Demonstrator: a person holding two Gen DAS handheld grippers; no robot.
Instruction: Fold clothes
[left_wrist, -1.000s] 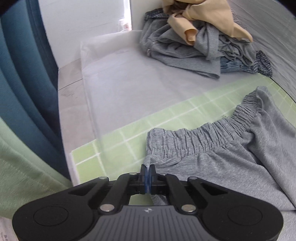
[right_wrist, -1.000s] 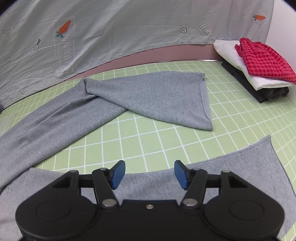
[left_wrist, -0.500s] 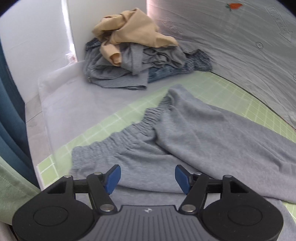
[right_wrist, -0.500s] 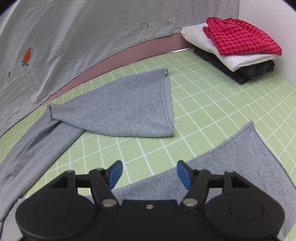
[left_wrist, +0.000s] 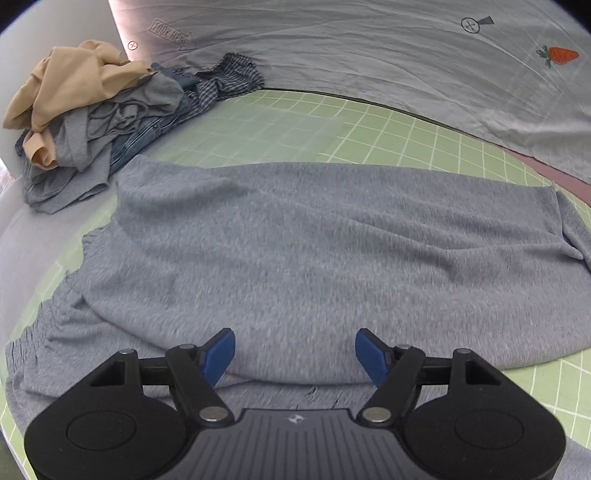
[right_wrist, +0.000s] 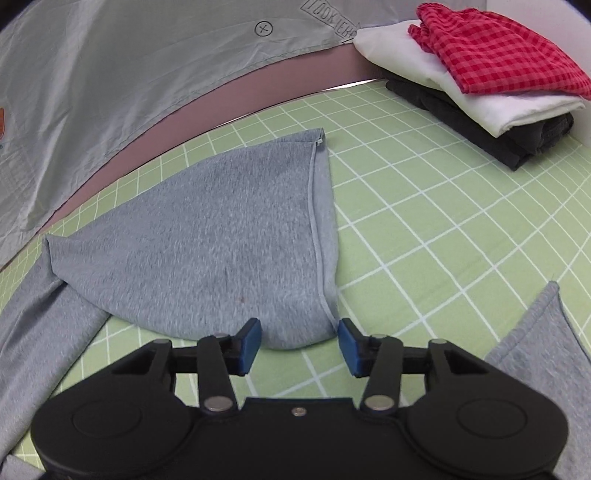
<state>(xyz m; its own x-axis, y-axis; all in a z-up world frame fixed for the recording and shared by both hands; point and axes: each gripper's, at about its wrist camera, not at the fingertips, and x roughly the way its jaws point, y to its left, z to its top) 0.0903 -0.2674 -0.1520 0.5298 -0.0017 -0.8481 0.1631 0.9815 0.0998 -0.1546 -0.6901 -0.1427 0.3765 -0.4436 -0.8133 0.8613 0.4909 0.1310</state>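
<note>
Our left gripper (left_wrist: 294, 350) stands wide open and empty over the grey pants (left_wrist: 314, 251), which lie spread on the green mat (left_wrist: 424, 140); a heap of clothes (left_wrist: 92, 110) lies beyond at left. Our right gripper (right_wrist: 299, 341), also open and empty, sits at the hem of a folded-back pant leg (right_wrist: 207, 251), with a folded stack (right_wrist: 480, 85) at far right.

Prob. a home laundry spot: clothes pile (left_wrist: 92, 110), folded stack (right_wrist: 480, 81), grid mat (right_wrist: 424, 221).
</note>
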